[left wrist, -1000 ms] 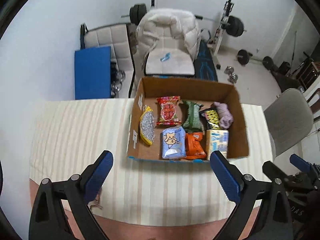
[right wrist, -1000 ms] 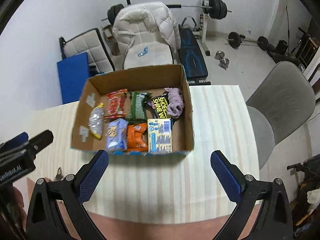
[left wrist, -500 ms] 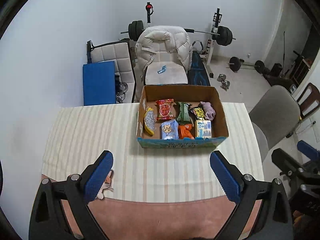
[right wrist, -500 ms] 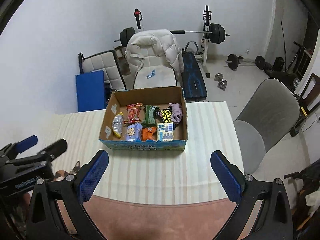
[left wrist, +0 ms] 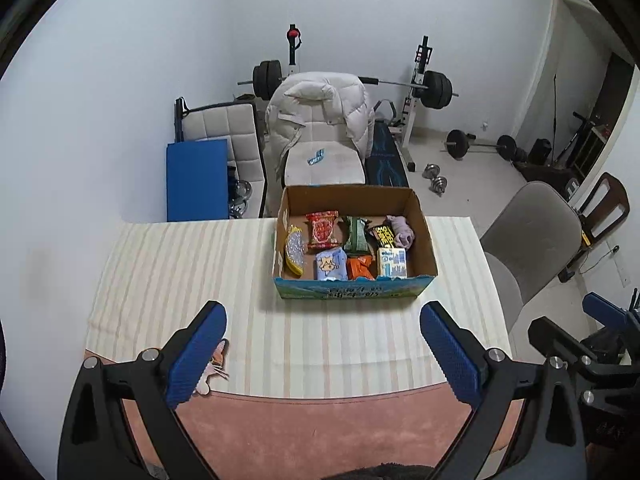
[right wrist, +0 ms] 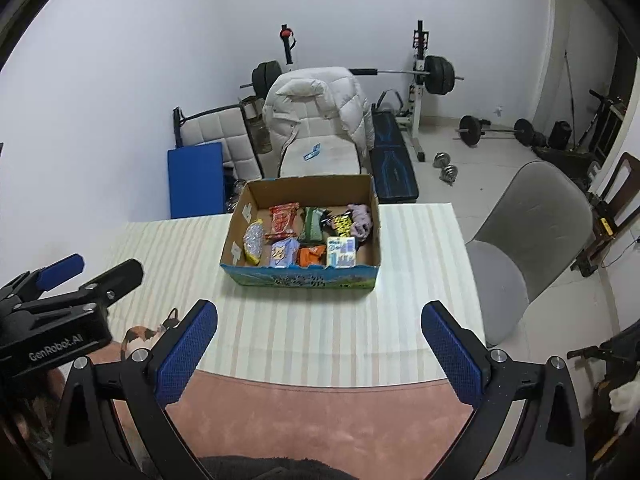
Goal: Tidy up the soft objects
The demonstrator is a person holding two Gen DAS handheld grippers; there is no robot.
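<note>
Left tool (left wrist: 322, 354): spread wide, empty, touching nothing; hanging over the near edge of the table (left wrist: 192, 280), well short of the box.
Right tool (right wrist: 320, 350): likewise spread wide and empty, above the same near edge, beside the left one.
Cat sticker (left wrist: 212, 364): flat by the near left corner, just past the left tool's left finger; not part of the job, likely.
Box (left wrist: 352, 288): open cardboard, toward the far edge, right of middle; printed front wall facing the tools.
Soft things: all inside the box; blue packet (left wrist: 331, 264), orange packet (left wrist: 360, 267) and white-blue carton (left wrist: 392, 262) along the near wall; yellow-silver bag (left wrist: 294, 250) by the left wall; red packet (left wrist: 322, 230), green packet (left wrist: 356, 234), black-yellow packet (left wrist: 385, 234) and purple cloth (left wrist: 402, 230) behind.
Risk, reach: a low approach could catch the near wall and shove the box toward the far edge.
Risk, grip: packets packed edge to edge, so wide jaws may pinch two together.
Risk, squeeze: hard closing could crush a packet or let slick wrap slip out.
</note>
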